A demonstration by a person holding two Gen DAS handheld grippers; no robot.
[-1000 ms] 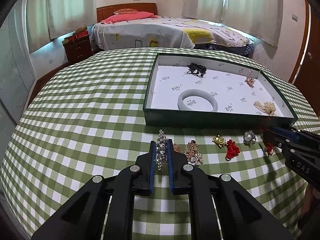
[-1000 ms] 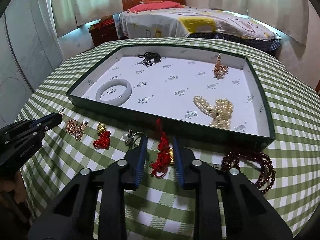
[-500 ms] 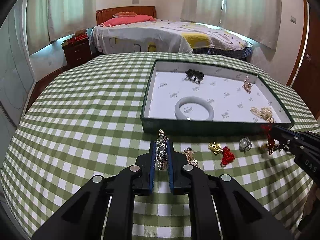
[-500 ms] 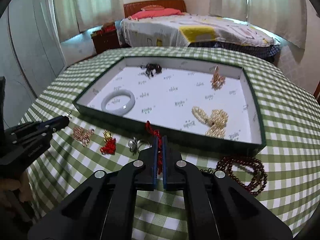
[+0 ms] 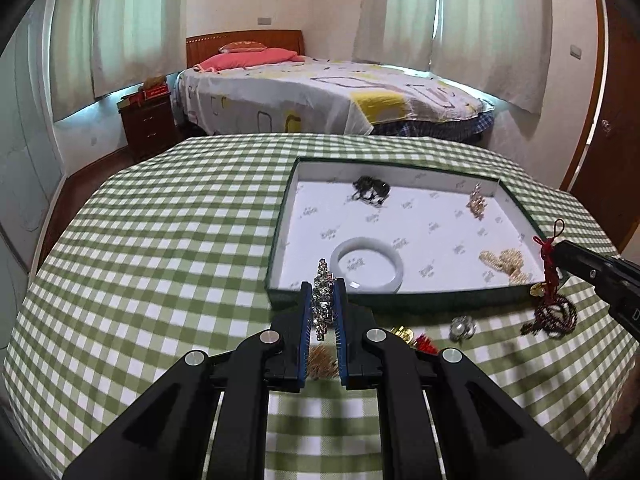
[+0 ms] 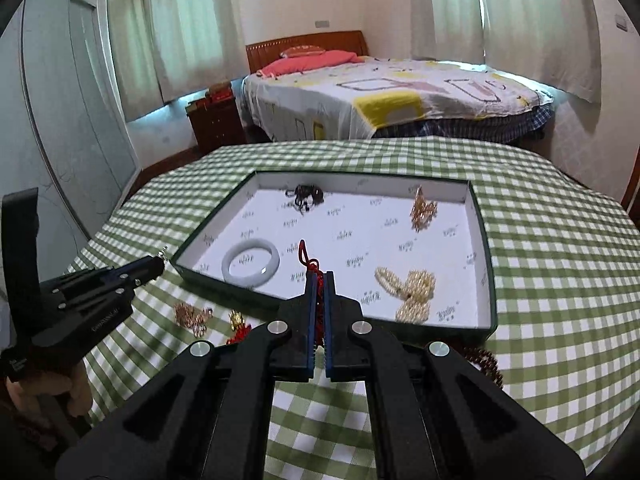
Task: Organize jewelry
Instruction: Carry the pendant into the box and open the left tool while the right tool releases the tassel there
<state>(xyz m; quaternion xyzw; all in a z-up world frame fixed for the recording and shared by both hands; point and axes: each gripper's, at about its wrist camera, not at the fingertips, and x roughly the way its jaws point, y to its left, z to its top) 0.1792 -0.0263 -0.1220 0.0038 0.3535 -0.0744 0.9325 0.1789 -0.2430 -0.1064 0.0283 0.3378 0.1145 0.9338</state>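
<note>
My left gripper [image 5: 322, 292] is shut on a silver rhinestone piece [image 5: 322, 304] and holds it above the table near the front left corner of the green tray [image 5: 276, 236]. My right gripper [image 6: 319, 280] is shut on a red knotted cord charm [image 6: 310, 266], lifted over the tray's front edge [image 6: 224, 282]; it also shows in the left wrist view [image 5: 549, 264]. The tray holds a white bangle [image 5: 367, 266], a pearl piece [image 6: 408, 288], a gold piece [image 6: 422, 208] and a dark piece [image 6: 306, 196].
On the green checked cloth in front of the tray lie a rose-gold piece [image 6: 192, 316], a gold and red charm [image 6: 237, 322], a pearl ring [image 5: 462, 328] and a dark red bead bracelet [image 5: 554, 314]. A bed [image 5: 320, 96] stands beyond the table.
Both grippers have risen from the table with their pieces. The right one shut on the red cord charm and lifted it toward the tray; the left carried the rhinestone piece up toward the tray corner.
</note>
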